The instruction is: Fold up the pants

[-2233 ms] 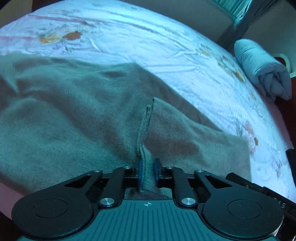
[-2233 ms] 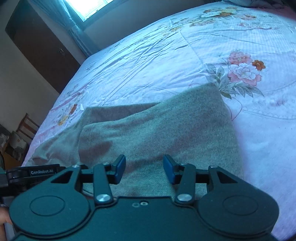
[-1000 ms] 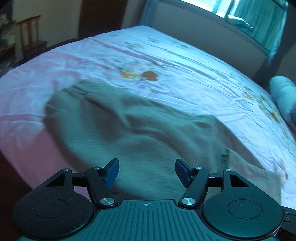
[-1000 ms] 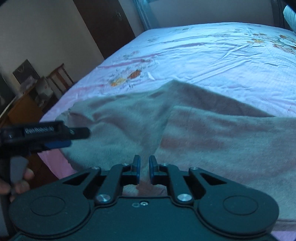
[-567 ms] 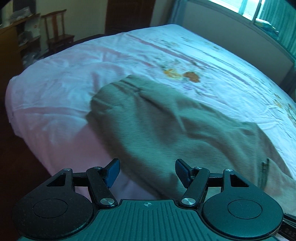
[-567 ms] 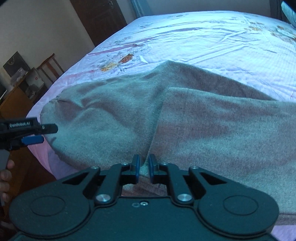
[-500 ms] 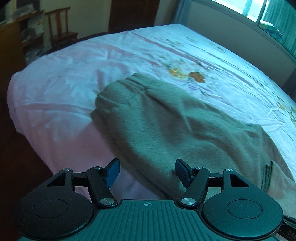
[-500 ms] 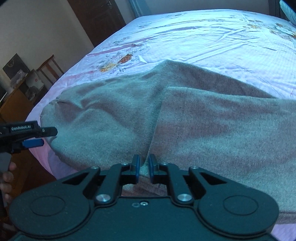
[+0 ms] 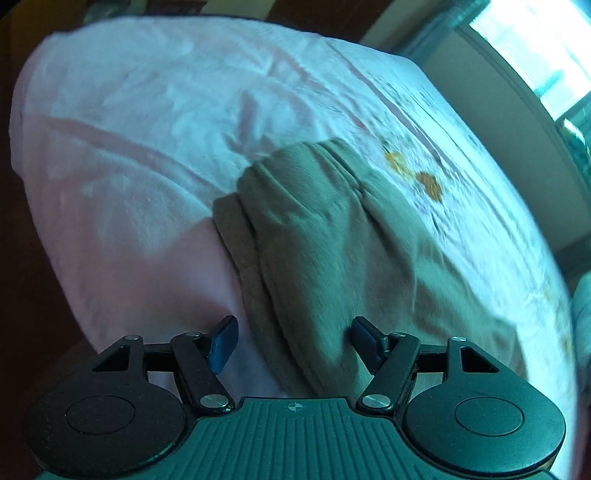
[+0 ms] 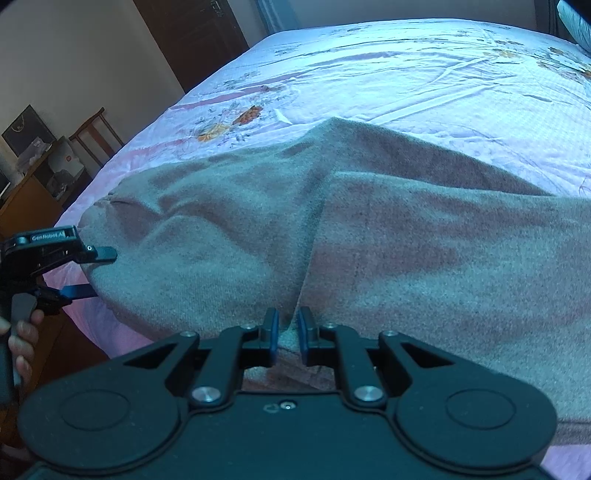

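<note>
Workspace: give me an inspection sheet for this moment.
Surface: bed under a wrinkled pink floral sheet.
Job's things: grey-brown pants spread near the bed's edge, one layer folded over; gathered end faces the left gripper.
Clutter: rolled blanket at the bed's far side.
Grippers: right gripper shut on a pants fold; left gripper over the pants' near edge, its jaws opening, pads not pressing cloth.
Cables: nothing seen.
Surroundings: wooden chair, cabinet with bags, dark door, window; a hand on the left gripper's handle.
</note>
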`<state>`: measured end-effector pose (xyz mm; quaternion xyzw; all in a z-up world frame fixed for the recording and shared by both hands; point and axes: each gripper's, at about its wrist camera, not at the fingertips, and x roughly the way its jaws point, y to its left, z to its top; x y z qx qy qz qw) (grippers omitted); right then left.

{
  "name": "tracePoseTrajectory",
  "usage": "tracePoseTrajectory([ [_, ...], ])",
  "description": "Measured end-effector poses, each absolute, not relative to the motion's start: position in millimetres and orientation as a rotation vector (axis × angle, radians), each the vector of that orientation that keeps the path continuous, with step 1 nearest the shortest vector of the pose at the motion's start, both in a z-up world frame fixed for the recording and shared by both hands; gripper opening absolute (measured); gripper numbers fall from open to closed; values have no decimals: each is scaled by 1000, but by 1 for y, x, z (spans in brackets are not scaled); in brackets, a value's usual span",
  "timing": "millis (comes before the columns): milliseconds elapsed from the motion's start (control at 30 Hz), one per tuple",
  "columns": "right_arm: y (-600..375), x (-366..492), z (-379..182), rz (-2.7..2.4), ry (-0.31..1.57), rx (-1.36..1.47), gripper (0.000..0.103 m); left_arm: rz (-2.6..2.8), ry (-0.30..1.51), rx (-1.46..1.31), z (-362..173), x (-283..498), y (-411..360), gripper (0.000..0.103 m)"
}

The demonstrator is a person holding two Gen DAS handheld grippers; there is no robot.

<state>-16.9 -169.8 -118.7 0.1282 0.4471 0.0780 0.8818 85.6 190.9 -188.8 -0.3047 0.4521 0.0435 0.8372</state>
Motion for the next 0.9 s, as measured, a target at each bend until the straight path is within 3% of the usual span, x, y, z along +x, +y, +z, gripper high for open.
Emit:
tracePoseTrajectory([
  [167, -172, -16, -120, 164, 930, 280, 4, 90, 961, -795, -201, 96, 207, 75],
  [400, -176, -15, -121, 172, 930, 308, 4, 86, 881, -971, -213, 94, 219, 76],
  [500, -177, -15, -121, 173, 928, 312, 4, 81, 865, -979, -216, 95, 215, 64],
  [567, -176, -16, -121, 173, 926, 312, 4, 83, 855, -970, -218, 95, 212, 46],
  [600, -177, -16, -122, 173, 925, 313, 4, 84, 848, -977, -220, 95, 212, 43],
  [667, -176, -17, -121, 172, 924, 310, 4, 72, 829, -1000, -224, 93, 210, 28],
  [900, -175, -17, -121, 172, 922, 304, 4, 0, 686, -802, -175, 84, 178, 20],
])
